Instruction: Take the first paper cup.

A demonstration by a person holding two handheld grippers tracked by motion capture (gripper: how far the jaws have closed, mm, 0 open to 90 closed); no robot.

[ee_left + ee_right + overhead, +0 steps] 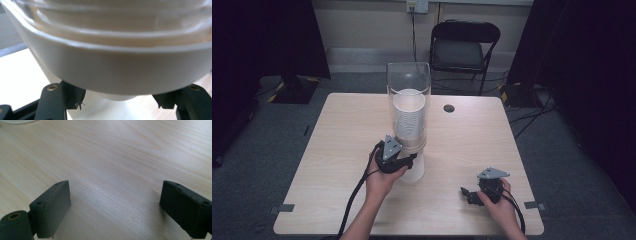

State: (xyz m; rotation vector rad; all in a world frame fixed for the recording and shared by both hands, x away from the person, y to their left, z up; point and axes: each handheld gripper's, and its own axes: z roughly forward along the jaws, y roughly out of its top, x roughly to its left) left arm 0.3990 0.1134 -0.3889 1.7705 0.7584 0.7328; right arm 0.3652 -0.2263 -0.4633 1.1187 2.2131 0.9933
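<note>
A tall clear tube dispenser (408, 95) stands mid-table with a stack of white paper cups (408, 120) inside. The lowest white cup (414, 170) sticks out below the tube; up close its broad wall (120, 70) looms over the left gripper's jaws. My left gripper (409, 161) is at that cup, open, one jaw on each side of its narrow lower end (117, 96); a strip of table shows beside the right-hand jaw. My right gripper (468, 192) rests low over bare wood (112, 170), open and holding nothing.
The light wooden table (337, 150) has a small dark round hole (449, 108) behind the dispenser. A black folding chair (464, 47) stands beyond the far edge. Cables trail from both grippers toward the near edge.
</note>
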